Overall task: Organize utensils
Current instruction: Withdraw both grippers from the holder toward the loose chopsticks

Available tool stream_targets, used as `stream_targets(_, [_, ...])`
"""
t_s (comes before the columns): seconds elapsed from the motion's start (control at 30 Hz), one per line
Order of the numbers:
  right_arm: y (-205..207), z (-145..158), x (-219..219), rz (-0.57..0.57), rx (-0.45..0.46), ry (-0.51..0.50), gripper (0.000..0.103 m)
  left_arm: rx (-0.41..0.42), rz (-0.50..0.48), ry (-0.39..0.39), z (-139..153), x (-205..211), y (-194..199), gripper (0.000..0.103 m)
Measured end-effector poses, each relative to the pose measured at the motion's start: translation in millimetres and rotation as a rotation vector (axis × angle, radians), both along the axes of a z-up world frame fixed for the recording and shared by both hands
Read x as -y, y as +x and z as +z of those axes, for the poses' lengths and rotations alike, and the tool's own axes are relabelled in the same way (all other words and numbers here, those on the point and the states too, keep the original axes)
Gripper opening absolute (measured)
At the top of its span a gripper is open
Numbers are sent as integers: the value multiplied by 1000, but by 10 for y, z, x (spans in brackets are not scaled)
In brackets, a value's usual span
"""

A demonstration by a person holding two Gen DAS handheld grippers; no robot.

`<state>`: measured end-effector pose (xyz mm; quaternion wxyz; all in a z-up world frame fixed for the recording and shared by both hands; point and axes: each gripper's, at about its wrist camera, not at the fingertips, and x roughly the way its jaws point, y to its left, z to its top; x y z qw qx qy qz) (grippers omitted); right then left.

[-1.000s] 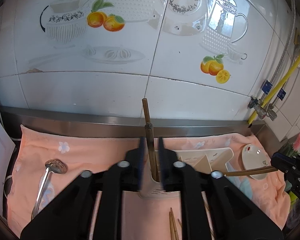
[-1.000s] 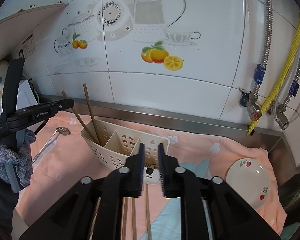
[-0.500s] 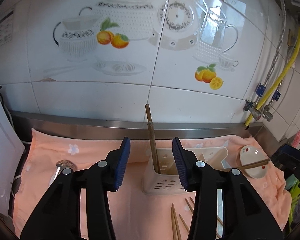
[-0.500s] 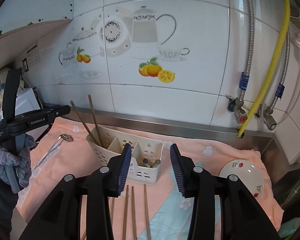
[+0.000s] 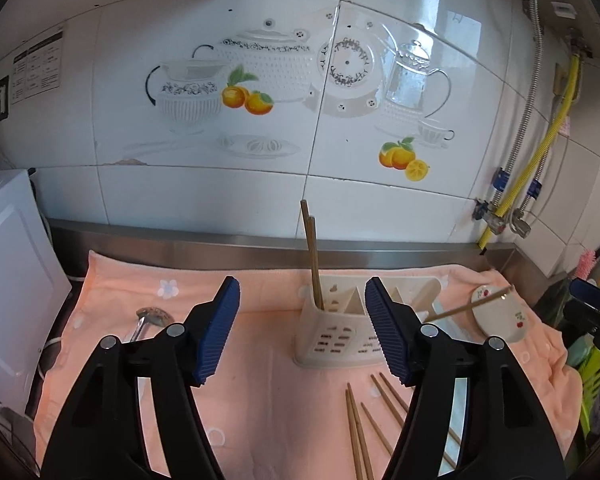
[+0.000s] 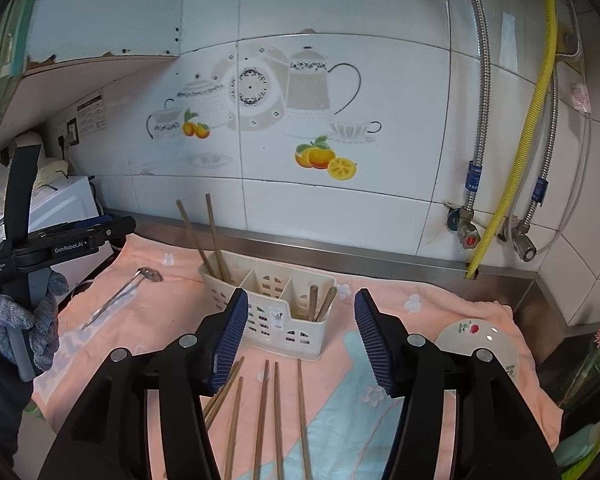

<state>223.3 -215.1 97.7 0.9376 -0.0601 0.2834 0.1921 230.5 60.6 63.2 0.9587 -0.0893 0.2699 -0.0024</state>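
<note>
Left wrist view: the left gripper [image 5: 302, 330] slopes down toward the cream slotted plastic utensil caddy [image 5: 340, 334] on the peach towel [image 5: 260, 380]; its jaws are opening, nothing between them. Two brown wooden chopsticks [image 5: 313, 256] stand in the caddy's left compartment.

Right wrist view: the right gripper [image 6: 300, 338] also slopes down, jaws opening on nothing, over loose wooden chopsticks [image 6: 276, 408] lying before the caddy. "GenRobot.AI" reads on the left gripper, held in a grey gloved hand [image 6: 24, 320].

Bright, sharp, tile glare, fisheye-warped edges

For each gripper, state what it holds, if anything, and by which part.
Nothing is held. The left gripper and right gripper are both opening with nothing between their jaws.
</note>
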Motion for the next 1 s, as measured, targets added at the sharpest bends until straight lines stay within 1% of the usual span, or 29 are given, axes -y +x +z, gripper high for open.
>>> stream_targets(0.17, [-176, -71, 34, 6, -2, 17, 57, 6, -4, 4, -62, -4, -235, 72])
stream_targets(0.23, [-252, -112, 53, 6, -4, 19, 62, 7, 0, 8, -88, -1, -313, 75])
stream_targets(0.33, [-318, -170, 72, 3, -9, 22, 62, 5, -3, 15, -146, 18, -434, 77])
stream_targets(0.43, [-386, -238, 99, -2, -11, 25, 65, 0, -6, 26, -197, 48, -529, 82])
stream_targets(0.5, [-428, -291, 117, -3, -19, 31, 66, -2, -16, 23, -239, 77, -604, 82])
stream_targets(0.6, [-488, -383, 139, -6, -29, 27, 68, 3, -20, 27, -288, 120, -713, 88])
stream_targets(0.73, [-606, -498, 179, -19, -27, 21, 70, 2, -25, 29, -365, 163, -835, 88])
stream_targets(0.83, [-657, -584, 213, -21, -40, 36, 70, -12, -30, 9, -459, 174, -910, 88])
stream_targets(1.0, [-769, -775, 259, -31, -55, 33, 70, -33, -28, 15, -601, 210, -993, 88])
